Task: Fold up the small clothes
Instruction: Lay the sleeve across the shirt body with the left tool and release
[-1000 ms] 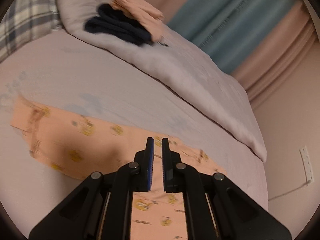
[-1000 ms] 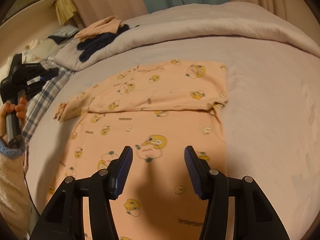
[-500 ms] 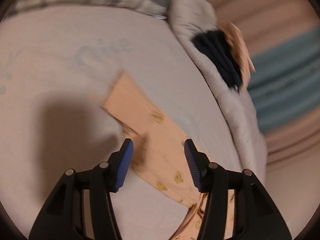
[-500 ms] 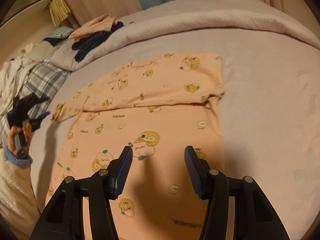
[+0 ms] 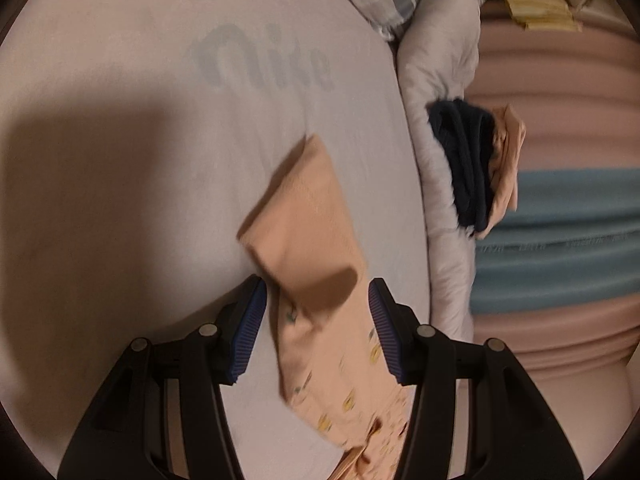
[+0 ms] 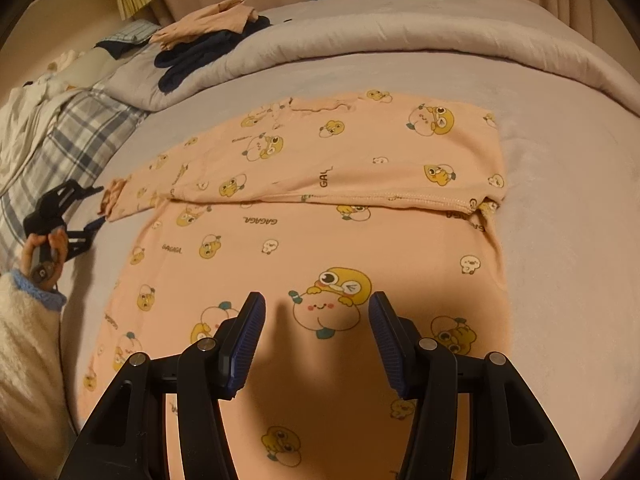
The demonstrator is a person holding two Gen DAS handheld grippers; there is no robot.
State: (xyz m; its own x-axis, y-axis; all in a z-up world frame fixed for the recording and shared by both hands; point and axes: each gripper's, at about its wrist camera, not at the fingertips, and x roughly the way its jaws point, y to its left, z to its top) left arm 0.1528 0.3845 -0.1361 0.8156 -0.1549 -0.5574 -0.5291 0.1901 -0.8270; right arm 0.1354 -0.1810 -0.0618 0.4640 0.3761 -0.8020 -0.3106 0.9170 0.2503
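While both tongs stand spread, peach shirt [image 6: 340, 216] lies on bed [image 6: 560, 208].
Left tongs [image 5: 316, 320] straddle sleeve [image 5: 304, 216]; right tongs [image 6: 316, 328] hover above hem.

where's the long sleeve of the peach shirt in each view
Left wrist: the sleeve runs up the centre from between the open left tool.
Right wrist: the same sleeve sticks out at middle left, its cuff by the left tool.
Shared landmark: the dark folded clothes on the rolled duvet.
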